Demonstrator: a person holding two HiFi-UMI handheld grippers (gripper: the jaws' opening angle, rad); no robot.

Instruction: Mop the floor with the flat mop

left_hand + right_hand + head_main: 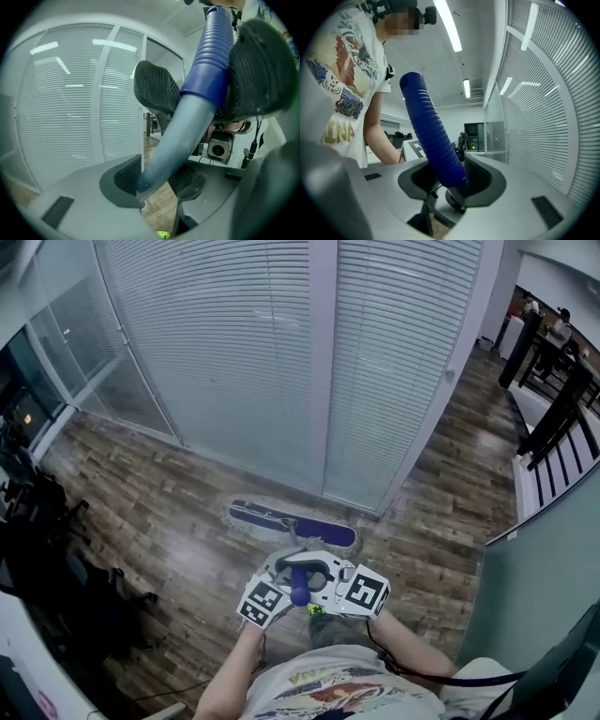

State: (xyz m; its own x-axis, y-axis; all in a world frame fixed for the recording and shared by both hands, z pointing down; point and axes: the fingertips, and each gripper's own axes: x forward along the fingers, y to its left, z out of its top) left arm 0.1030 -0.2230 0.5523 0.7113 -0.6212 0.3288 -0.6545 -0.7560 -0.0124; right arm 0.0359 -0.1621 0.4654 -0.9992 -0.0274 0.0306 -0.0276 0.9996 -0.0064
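The flat mop's blue head [292,521] lies on the wood floor near the foot of the blind-covered glass wall. Its handle [298,585] rises toward me, pale blue-grey low down and with a ribbed dark blue grip at the top. My left gripper [292,564] is shut on the pale pole [176,140], which runs between its pads [126,174]. Higher up, my right gripper [304,587] is shut on the ribbed grip [433,136]. In the left gripper view the right gripper's pads [157,89] clamp that grip just above.
A glass wall with white blinds [281,352] stands right behind the mop head. Black chairs and gear [47,559] crowd the left side. A grey partition [544,587] and a black railing [562,418] close the right. Wood floor [178,512] stretches left and right along the wall.
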